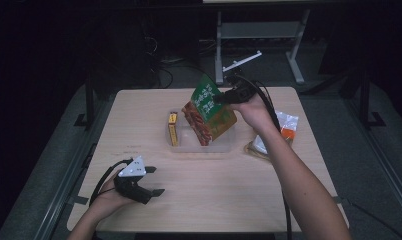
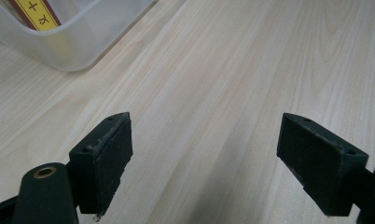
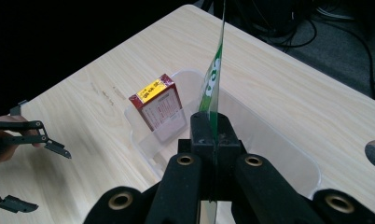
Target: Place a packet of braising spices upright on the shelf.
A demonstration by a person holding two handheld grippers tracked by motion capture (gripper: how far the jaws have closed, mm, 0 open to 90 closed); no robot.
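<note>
A green and red snack bag hangs tilted over the clear plastic bin at the table's middle. My right gripper is shut on the bag's upper edge; in the right gripper view the thin bag edge runs up from between the closed jaws of that gripper. A red and yellow box stands on edge in the bin's left end, also the box. My left gripper rests near the table's front left, open, with bare wood between its pads.
A white packet with an orange label lies on the table right of the bin, partly under the right forearm. The bin's corner shows ahead of the left gripper. Table legs and cables stand on the floor beyond the far edge.
</note>
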